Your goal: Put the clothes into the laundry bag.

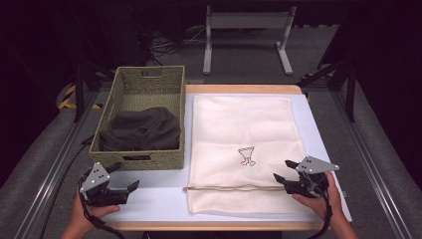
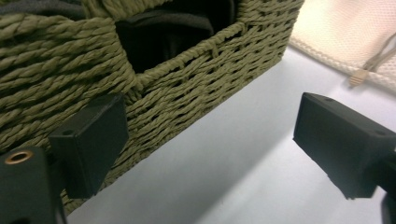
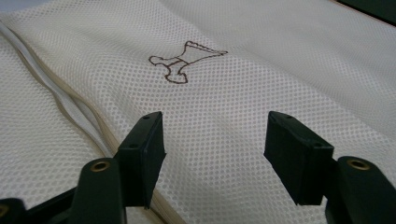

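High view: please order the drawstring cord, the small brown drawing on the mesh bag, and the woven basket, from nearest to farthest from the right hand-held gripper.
1. Drawstring cord: just left of the right hand-held gripper, across the near end of the mesh bag.
2. Brown drawing: farther left and slightly up, at the bag's middle.
3. Woven basket: farthest, on the table's left side, with dark cloth inside.

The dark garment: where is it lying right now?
In the high view the dark garment lies bunched inside the woven basket on the table's left side, beside the cream mesh bag.
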Action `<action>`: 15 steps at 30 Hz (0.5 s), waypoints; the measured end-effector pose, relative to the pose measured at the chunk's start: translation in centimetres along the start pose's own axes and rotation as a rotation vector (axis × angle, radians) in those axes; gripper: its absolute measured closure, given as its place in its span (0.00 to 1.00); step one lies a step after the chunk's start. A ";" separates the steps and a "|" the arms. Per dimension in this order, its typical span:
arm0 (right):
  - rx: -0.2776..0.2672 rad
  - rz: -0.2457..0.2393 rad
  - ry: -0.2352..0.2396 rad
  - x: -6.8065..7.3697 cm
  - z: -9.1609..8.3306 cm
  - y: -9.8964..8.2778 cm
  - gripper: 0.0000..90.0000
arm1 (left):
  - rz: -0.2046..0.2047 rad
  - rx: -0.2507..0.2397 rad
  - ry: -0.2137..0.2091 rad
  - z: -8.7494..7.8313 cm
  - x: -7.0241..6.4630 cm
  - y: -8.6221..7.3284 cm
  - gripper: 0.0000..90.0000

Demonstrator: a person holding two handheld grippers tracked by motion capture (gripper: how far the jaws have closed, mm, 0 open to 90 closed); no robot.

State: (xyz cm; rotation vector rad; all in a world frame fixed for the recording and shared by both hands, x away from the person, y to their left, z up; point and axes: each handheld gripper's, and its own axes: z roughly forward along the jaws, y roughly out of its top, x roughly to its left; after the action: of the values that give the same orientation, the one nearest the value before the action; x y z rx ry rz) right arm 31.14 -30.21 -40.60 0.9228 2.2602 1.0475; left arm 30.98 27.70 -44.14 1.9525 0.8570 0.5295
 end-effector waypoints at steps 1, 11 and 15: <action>0.000 0.000 0.000 0.0 0.0 0.0 0.42 | 0.000 0.000 0.000 0.0 0.0 0.0 0.12; 0.032 -0.055 0.034 0.9 0.7 0.4 0.43 | 0.065 0.061 0.096 0.6 -0.6 -0.3 0.17; 0.063 -0.094 0.040 1.4 1.5 0.7 0.44 | 0.060 0.069 0.106 0.5 -0.4 -0.7 0.19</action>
State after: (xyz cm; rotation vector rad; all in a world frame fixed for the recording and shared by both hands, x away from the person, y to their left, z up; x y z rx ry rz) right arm 31.46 -28.13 -41.09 0.8188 2.3580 0.9668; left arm 30.77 27.37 -44.96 2.0328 0.8953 0.6515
